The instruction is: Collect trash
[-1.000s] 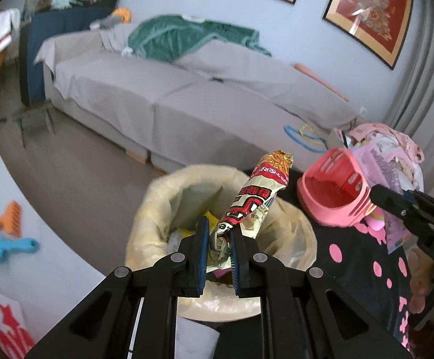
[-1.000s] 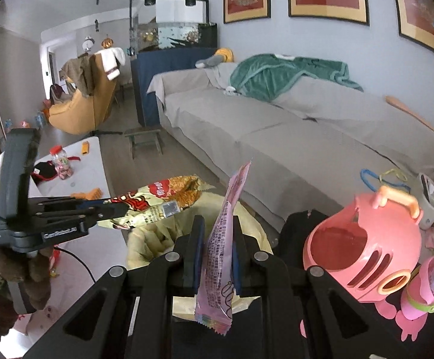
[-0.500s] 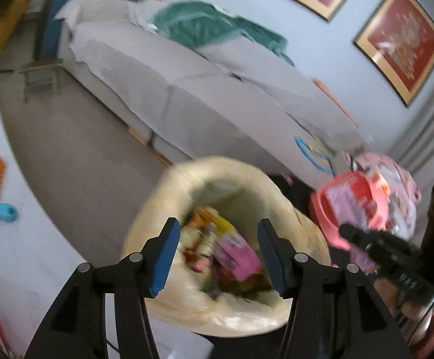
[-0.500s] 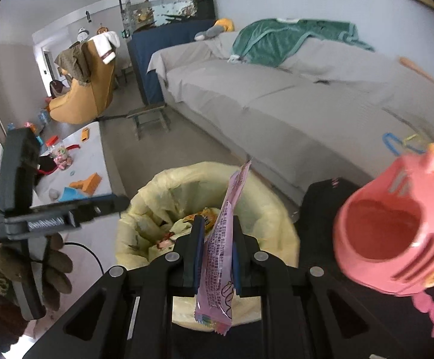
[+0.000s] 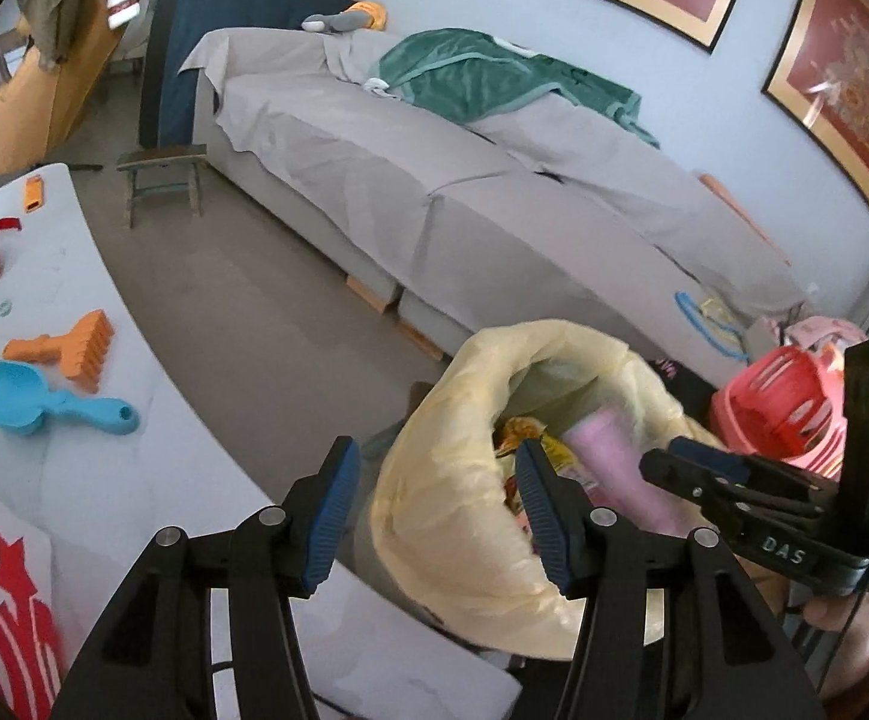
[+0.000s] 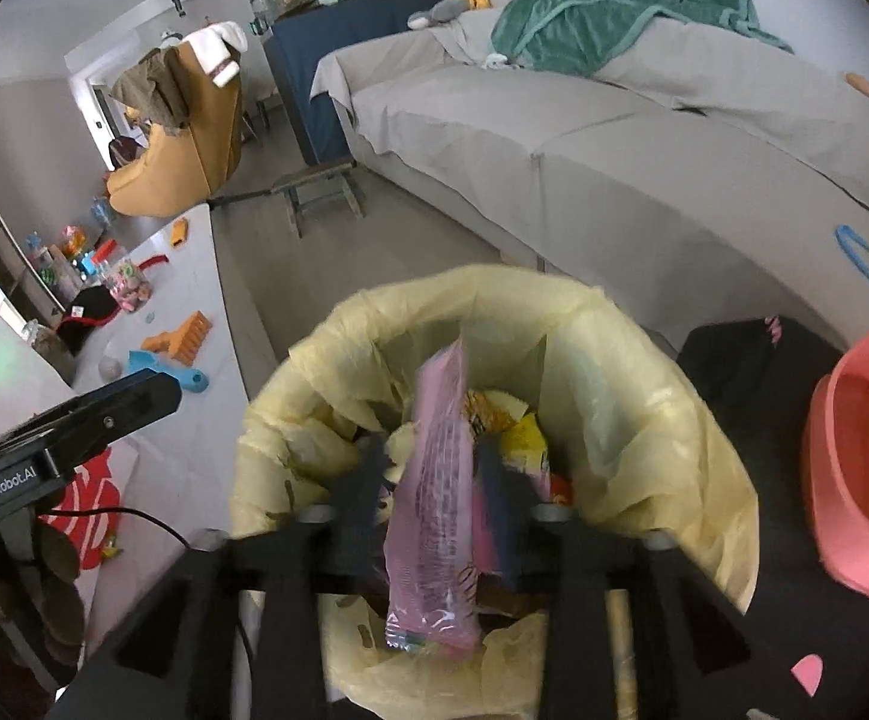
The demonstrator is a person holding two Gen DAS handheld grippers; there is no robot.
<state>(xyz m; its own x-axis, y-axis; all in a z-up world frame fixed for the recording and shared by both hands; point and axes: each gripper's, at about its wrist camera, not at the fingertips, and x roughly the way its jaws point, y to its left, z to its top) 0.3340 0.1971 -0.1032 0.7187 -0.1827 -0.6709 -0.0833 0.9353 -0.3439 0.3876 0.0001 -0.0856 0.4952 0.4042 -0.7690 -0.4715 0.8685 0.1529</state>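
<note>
**Right wrist view: pink wrapper over the bin, drop pending**

Right wrist view is showing the right claw (image 6: pixel 434 468) hanging directly above the trash bin (image 6: pixel 644 360), which is lined with a yellow bag. A pink wrapper (image 6: pixel 434 480) is sitting upright between its fingers; the fingers are blurred, so whether they are pinching it or just letting go, I cannot tell. Other wrappers, yellow and orange, are lying inside the bin under it.

Left wrist view is showing the left claw (image 5: pixel 434 504) spread wide and holding nothing, hovering at the near rim of the bin. A blue scoop (image 5: pixel 32 405) and an orange rake (image 5: pixel 68 348) are lying on the white desk (image 5: pixel 134 480) to the left, well apart from the bin. A pink basket (image 5: pixel 782 402) is sitting just beside the bin on the right.

Step in hand, by my judgement: dumping the pink wrapper. Next move is calling for the right claw to part fully so the wrapper falls inside, not on the rim, then both claws going for more trash.
</note>
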